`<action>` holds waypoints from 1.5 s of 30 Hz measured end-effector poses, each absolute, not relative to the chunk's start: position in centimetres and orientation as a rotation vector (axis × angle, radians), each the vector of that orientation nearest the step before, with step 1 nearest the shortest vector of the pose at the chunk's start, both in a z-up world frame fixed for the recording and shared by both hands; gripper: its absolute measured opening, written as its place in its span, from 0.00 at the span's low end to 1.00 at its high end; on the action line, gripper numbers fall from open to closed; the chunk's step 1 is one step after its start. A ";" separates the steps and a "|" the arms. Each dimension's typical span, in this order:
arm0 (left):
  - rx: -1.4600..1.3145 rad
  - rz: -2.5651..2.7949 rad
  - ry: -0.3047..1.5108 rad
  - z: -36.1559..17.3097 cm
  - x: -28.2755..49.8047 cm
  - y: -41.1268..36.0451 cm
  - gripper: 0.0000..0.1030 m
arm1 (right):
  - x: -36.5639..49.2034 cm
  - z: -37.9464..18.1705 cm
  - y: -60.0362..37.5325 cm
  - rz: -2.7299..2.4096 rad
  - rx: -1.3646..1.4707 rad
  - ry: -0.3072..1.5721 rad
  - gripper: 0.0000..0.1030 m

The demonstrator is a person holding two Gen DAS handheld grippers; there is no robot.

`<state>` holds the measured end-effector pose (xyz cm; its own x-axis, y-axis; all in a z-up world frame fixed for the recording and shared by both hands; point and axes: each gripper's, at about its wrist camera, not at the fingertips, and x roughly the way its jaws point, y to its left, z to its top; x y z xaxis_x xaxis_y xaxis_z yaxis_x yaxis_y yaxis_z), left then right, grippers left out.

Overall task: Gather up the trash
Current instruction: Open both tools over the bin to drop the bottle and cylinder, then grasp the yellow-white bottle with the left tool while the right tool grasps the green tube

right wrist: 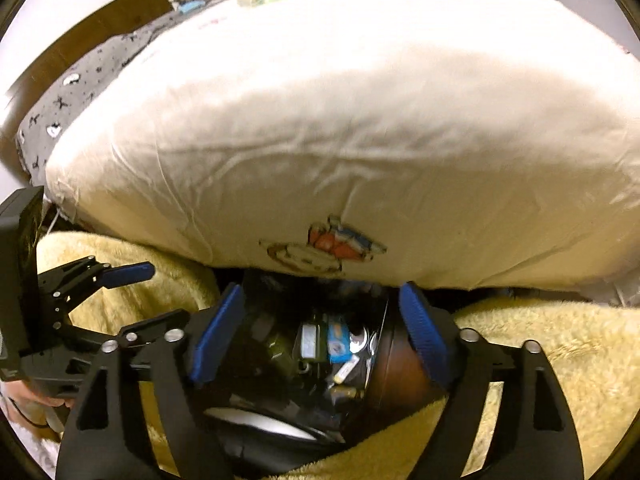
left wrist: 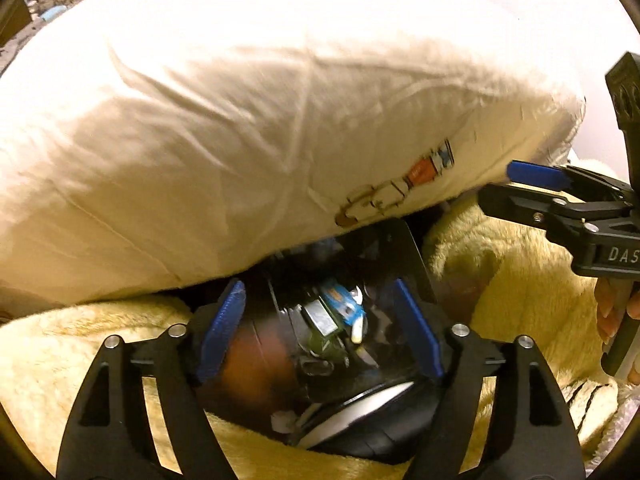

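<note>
A black trash bag (left wrist: 404,248) lies open on a yellow fleece blanket (left wrist: 520,280), partly under a big cream pillow (left wrist: 240,120). Inside it I see wrappers: a blue packet (left wrist: 344,304) and a green one (left wrist: 320,326). The bag also shows in the right wrist view (right wrist: 260,332) with the blue packet (right wrist: 338,340). My left gripper (left wrist: 324,328) is open, its blue pads either side of the bag's mouth. My right gripper (right wrist: 320,336) is open in the same way. The right gripper also shows at the right of the left wrist view (left wrist: 532,180).
The cream pillow (right wrist: 340,120) fills the upper half of both views and overhangs the bag. A grey patterned cloth (right wrist: 80,92) and a brown board (right wrist: 92,36) lie behind it at left. The yellow blanket (right wrist: 540,344) spreads on both sides.
</note>
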<state>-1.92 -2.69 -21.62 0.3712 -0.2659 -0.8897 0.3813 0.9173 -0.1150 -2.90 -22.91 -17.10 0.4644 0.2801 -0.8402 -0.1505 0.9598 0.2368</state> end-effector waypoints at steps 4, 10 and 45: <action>0.106 -0.391 1.058 -19.2 -1.6 -1.9 0.74 | -2.7 -15.3 -22.9 0.239 0.101 1.004 0.86; 0.110 -0.345 0.932 -14.6 -0.4 -0.4 0.75 | -1.1 -11.4 -22.8 0.215 0.044 0.884 0.87; 0.158 -0.155 0.759 -8.6 19.4 1.9 0.75 | 28.0 -9.6 -18.2 0.023 0.180 0.927 0.81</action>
<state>19.45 1.88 -8.60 0.7152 -0.0822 -0.6941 0.1960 0.9768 0.0863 27.96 -18.18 -9.63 0.6015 0.0974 -0.7929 0.0577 0.9846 0.1647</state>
